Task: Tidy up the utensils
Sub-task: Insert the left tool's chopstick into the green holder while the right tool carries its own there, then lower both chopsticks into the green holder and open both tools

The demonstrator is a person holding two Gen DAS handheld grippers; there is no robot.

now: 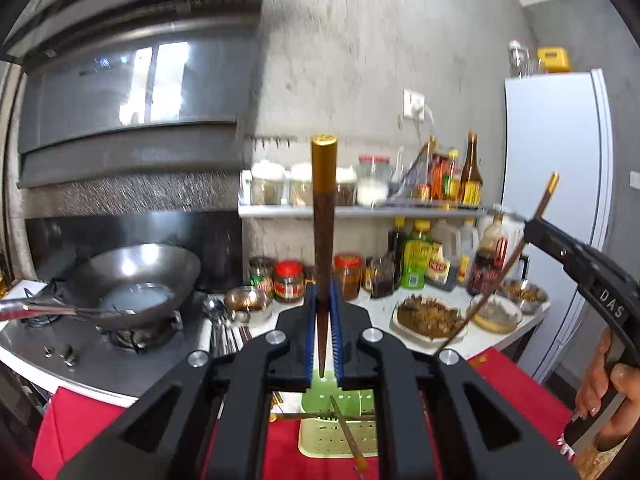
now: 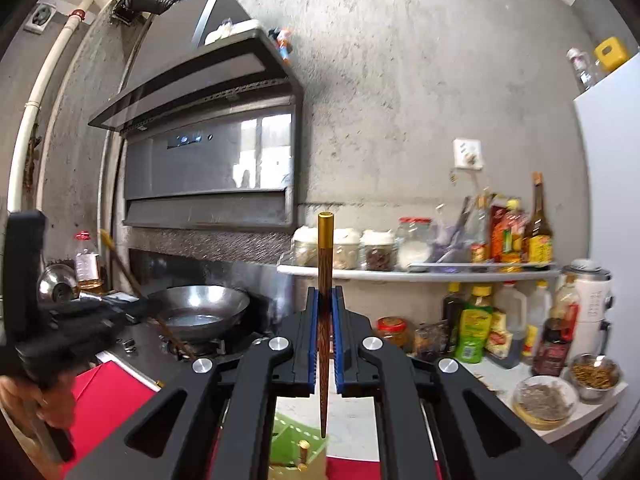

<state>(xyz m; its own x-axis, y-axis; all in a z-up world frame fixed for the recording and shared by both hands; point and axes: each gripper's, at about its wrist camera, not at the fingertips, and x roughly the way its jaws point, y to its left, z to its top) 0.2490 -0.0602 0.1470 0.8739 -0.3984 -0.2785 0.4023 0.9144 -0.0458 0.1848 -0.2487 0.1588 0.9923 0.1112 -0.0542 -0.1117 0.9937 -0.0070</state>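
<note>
Each gripper grasps one chopstick, gold cap at 12 o'clock, tip down. The left chopstick [image 1: 323,240] sits clenched in your left gripper [image 1: 324,300]; the right chopstick [image 2: 325,320] in your right gripper [image 2: 325,320]. Green holder [image 1: 340,432] waits below at 6 o'clock. Lower each tip straight, steady, into a compartment before loosening the jaws.

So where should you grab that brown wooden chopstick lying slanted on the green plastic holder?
Probably from above. Pinch the brown wooden chopstick at its bare middle, with the jaws set across its length. It lies flat and slanted on the green perforated plastic holder, and another stick crosses it near its far end.
</note>
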